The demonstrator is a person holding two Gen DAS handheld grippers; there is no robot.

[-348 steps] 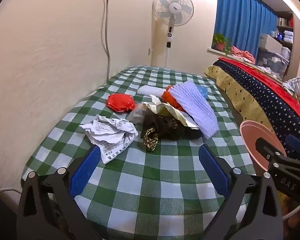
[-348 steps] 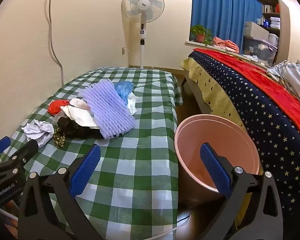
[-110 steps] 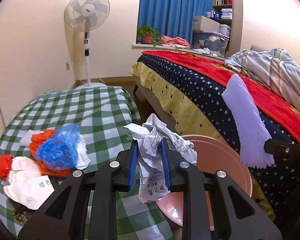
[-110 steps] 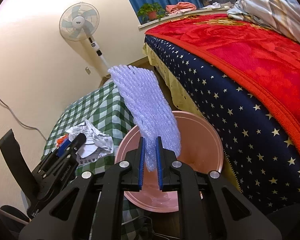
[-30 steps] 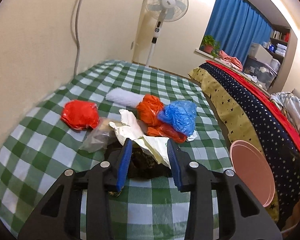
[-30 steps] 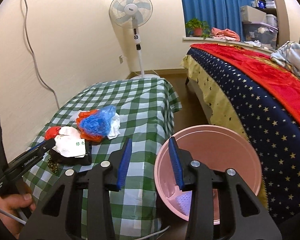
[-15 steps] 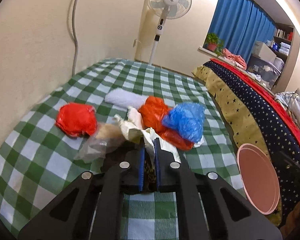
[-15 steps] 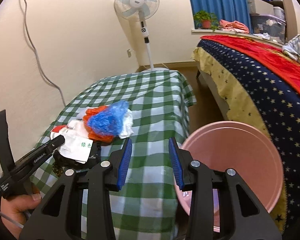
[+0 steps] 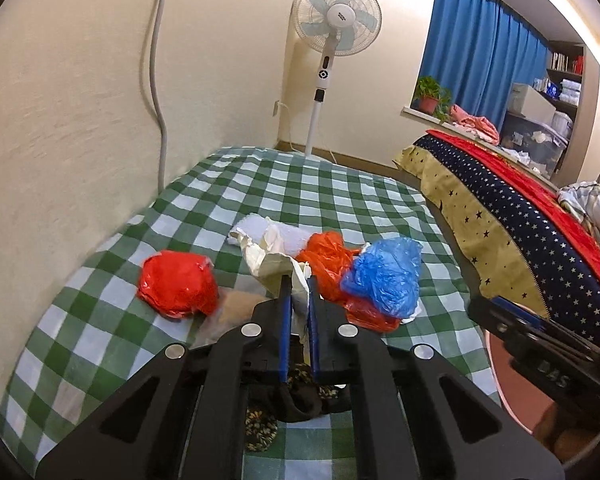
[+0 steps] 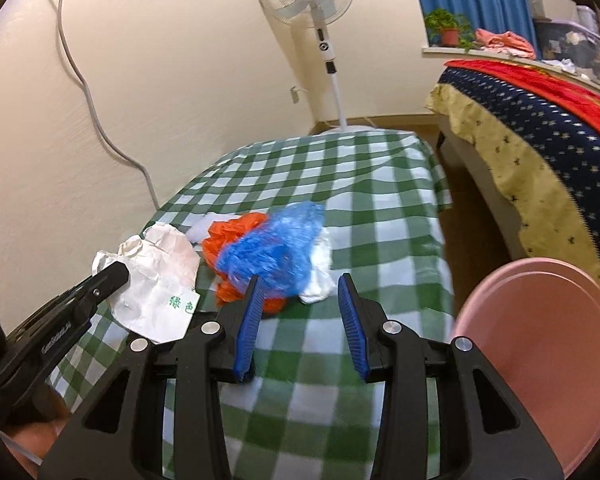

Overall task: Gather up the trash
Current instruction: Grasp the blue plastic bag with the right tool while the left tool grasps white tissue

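The left gripper (image 9: 297, 300) is clamped on a crumpled white paper bag (image 9: 274, 262) at the pile's near edge on the green checked table (image 9: 320, 196). The right gripper (image 10: 300, 300) stands partly open with nothing between its pads, the blue plastic bag (image 10: 274, 252) at its 12 o'clock. The pink bin (image 10: 540, 344) sits at 3 o'clock beside the table.

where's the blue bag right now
The blue bag lies on the checked table, atop the orange bag, just ahead of the open right tongs; in the left view it is right of centre.
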